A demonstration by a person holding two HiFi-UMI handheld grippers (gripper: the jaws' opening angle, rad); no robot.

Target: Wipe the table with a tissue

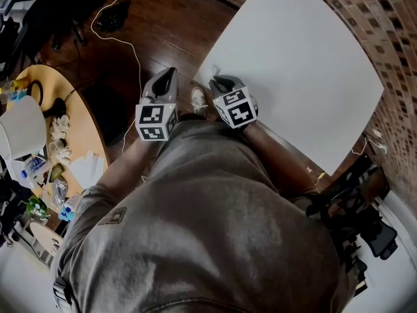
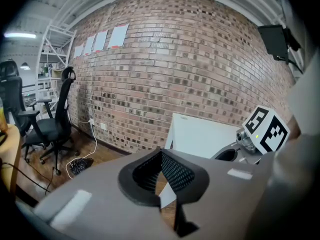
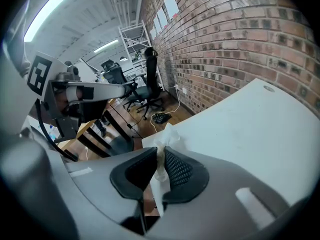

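The right gripper (image 3: 160,154) is clenched on the tissue (image 3: 167,136), whose crumpled tuft pokes out past the jaw tips while a loose tail hangs below them. It is poised at the near left corner of the white table (image 1: 293,64), and whether the tissue touches the top cannot be told. No streak or mark shows on the surface, so the wiping looks barely begun, with nearly the whole top, far and right, left to cover. The left gripper (image 2: 161,156) (closed on nothing) hangs over the floor just left of that corner.
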